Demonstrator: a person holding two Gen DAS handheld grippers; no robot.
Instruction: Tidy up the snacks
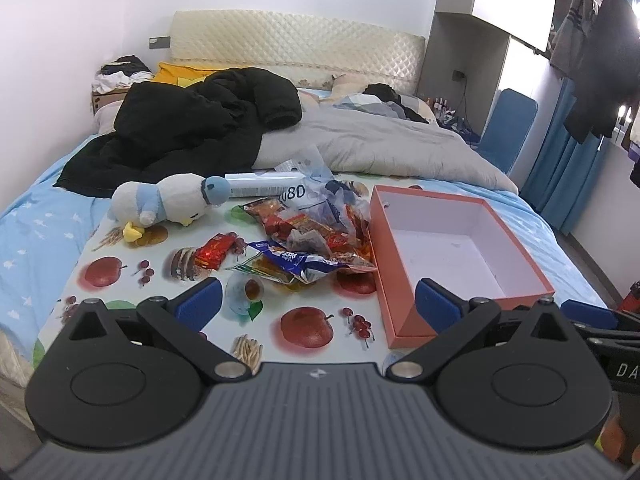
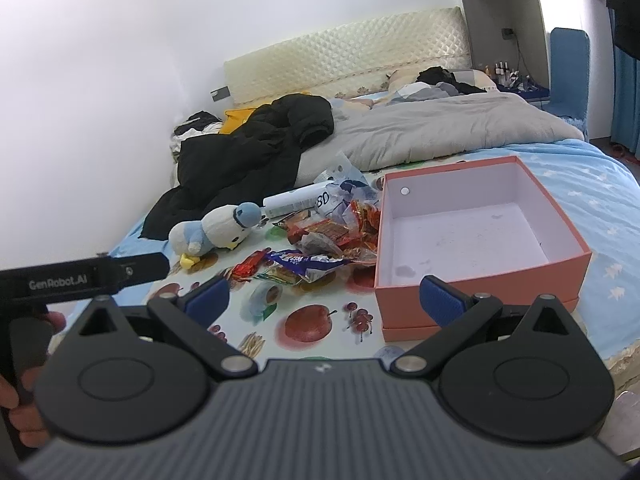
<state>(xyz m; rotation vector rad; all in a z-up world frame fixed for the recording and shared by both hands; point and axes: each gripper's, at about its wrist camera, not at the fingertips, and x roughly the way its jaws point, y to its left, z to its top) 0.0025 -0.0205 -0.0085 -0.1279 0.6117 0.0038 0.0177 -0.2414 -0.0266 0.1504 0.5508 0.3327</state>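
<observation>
A heap of snack packets (image 1: 316, 232) (image 2: 332, 236) lies on a fruit-print cloth (image 1: 160, 320) (image 2: 320, 344) spread over the bed. Among them are a red wrapper (image 1: 214, 251) (image 2: 250, 262), a blue-and-white bag (image 1: 292, 260) (image 2: 308, 261) and a clear packet holding a brown egg (image 1: 245, 292) (image 2: 267, 294). An empty orange box (image 1: 404, 320) (image 2: 480, 280) with a white inside stands right of the heap. My left gripper (image 1: 318, 306) hovers open in front of the snacks, holding nothing. My right gripper (image 2: 324, 300) is likewise open, near the box's front left corner.
A white and blue plush penguin (image 1: 168, 200) (image 2: 218, 228) and a white tube (image 1: 264, 186) (image 2: 294, 202) lie behind the snacks. A black jacket (image 1: 180, 128) (image 2: 248, 148) and grey duvet (image 1: 380, 148) (image 2: 440, 128) cover the bed. A hand (image 2: 28, 400) grips the left tool.
</observation>
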